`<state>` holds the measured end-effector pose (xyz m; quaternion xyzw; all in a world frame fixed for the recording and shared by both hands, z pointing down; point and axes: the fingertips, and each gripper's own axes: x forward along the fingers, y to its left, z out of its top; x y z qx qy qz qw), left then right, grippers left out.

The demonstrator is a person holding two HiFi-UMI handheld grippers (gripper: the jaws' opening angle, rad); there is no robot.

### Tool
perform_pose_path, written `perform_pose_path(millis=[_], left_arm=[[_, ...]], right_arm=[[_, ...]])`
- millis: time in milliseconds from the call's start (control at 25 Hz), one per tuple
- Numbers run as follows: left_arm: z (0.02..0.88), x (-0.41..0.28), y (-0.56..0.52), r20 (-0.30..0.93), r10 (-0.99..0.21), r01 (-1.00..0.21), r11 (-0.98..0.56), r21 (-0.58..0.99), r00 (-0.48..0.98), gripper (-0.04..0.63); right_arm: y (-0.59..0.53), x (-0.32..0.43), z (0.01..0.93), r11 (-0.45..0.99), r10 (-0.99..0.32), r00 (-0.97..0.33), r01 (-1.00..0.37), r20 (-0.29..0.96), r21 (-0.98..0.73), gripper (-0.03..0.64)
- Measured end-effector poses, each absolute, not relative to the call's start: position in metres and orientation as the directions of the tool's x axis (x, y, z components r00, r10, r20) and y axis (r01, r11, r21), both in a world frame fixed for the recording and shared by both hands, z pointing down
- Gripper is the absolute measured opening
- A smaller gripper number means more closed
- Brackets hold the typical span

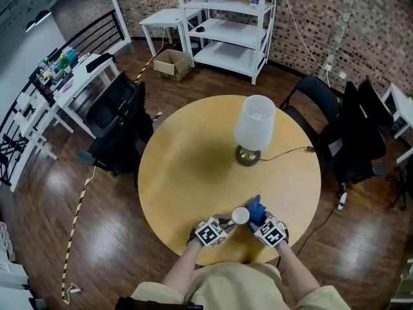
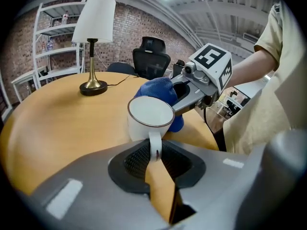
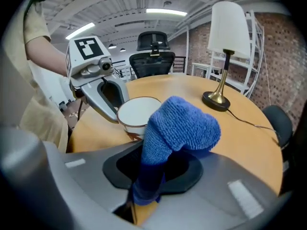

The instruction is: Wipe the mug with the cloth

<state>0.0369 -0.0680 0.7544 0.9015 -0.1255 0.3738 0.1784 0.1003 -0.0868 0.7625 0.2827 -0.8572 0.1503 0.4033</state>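
Note:
A white mug [image 1: 240, 216] stands upright near the front edge of the round wooden table [image 1: 193, 173]. My left gripper [image 2: 154, 150] is shut on its handle, with the mug's body [image 2: 149, 119] just beyond the jaws. My right gripper [image 3: 146, 174] is shut on a blue cloth [image 3: 180, 128], which bunches up above the jaws. The cloth [image 2: 160, 91] sits right behind the mug on its right side; I cannot tell whether they touch. In the head view both grippers meet at the mug, the left gripper [image 1: 226, 223] on its left and the right gripper [image 1: 259, 221] with the cloth [image 1: 257, 209] on its right.
A table lamp [image 1: 253, 128] with a white shade and brass base stands at the table's far right, its cord running off the right edge. Black office chairs [image 1: 119, 124] surround the table. White shelves [image 1: 229, 24] stand at the back wall.

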Motion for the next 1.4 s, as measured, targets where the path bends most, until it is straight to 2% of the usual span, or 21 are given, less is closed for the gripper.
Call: perform_pose_path(millis=[200, 640, 1000, 1400], left_arm=[[0.747, 0.039, -0.068, 0.748, -0.087, -0.358, -0.91, 0.209, 0.658, 0.06], [0.747, 0.038, -0.064, 0.764, -0.133, -0.435, -0.876, 0.208, 0.632, 0.058], [0.747, 0.039, -0.06, 0.774, -0.152, -0.475, -0.855, 0.21, 0.615, 0.058], [0.74, 0.039, -0.067, 0.77, -0.173, -0.497, -0.843, 0.207, 0.614, 0.06]], right_arm=[[-0.083, 0.097, 0.757, 0.825, -0.363, -0.458, -0.562, 0.811, 0.052, 0.083], [-0.07, 0.093, 0.758, 0.822, -0.378, -0.431, -0.564, 0.819, 0.082, 0.081], [-0.053, 0.087, 0.763, 0.812, -0.372, -0.435, -0.581, 0.82, 0.06, 0.08], [-0.041, 0.068, 0.766, 0.84, -0.337, -0.457, -0.541, 0.823, 0.044, 0.078]])
